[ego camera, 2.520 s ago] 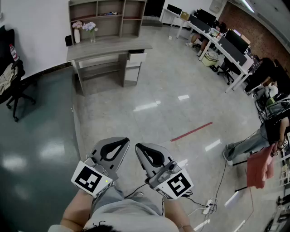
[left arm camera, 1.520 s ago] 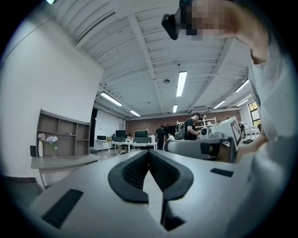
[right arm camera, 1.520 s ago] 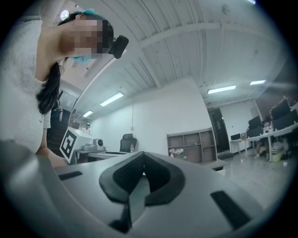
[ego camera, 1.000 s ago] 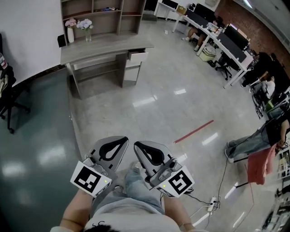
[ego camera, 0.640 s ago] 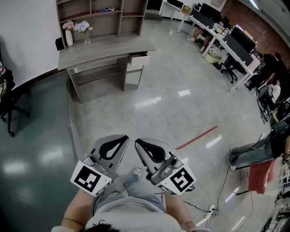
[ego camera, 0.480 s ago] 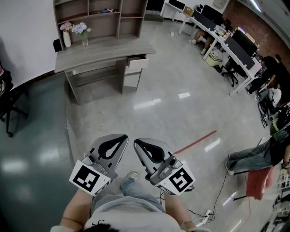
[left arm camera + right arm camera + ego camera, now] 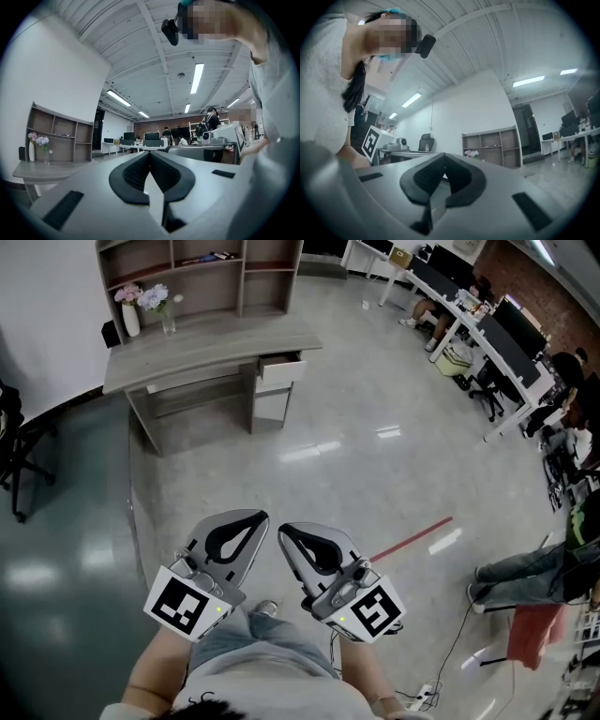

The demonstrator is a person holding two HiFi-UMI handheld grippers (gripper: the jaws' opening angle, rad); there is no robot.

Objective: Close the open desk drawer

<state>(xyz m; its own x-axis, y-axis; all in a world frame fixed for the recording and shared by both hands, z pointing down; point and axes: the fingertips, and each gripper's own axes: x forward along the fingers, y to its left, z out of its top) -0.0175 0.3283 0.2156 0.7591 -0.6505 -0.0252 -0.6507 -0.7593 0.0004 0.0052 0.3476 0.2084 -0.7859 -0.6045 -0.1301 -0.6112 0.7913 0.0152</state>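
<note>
At the far left of the head view a black office chair [image 7: 13,457] stood on the darker, glossy part of the floor. Right of it, against the white wall, was the grey desk [image 7: 208,345], with two vases of flowers [image 7: 141,302] on its left end and a wooden shelf unit [image 7: 184,266] behind it. The open drawer [image 7: 281,368] was the top one in the pedestal under the desk's right end: its pale front jutted out past the drawer fronts below it, and a dark strip of its inside showed between the front and the desktop. It lay well apart from both grippers, far across the pale floor.

Low in the view, close to the person's body, the left gripper [image 7: 255,517] pointed forward, its marker cube toward the person. In its own view the black pads met along a single seam with nothing between them. Just beside it, the right gripper [image 7: 286,532] was held the same way, and its own view also showed the jaws closed together on nothing. The two grippers sat side by side without touching.

Further right, a red strip [image 7: 410,538] lay on the floor. At the right edge, rows of white workstations [image 7: 480,326] with dark monitors ran along a brick wall, with people seated there.
</note>
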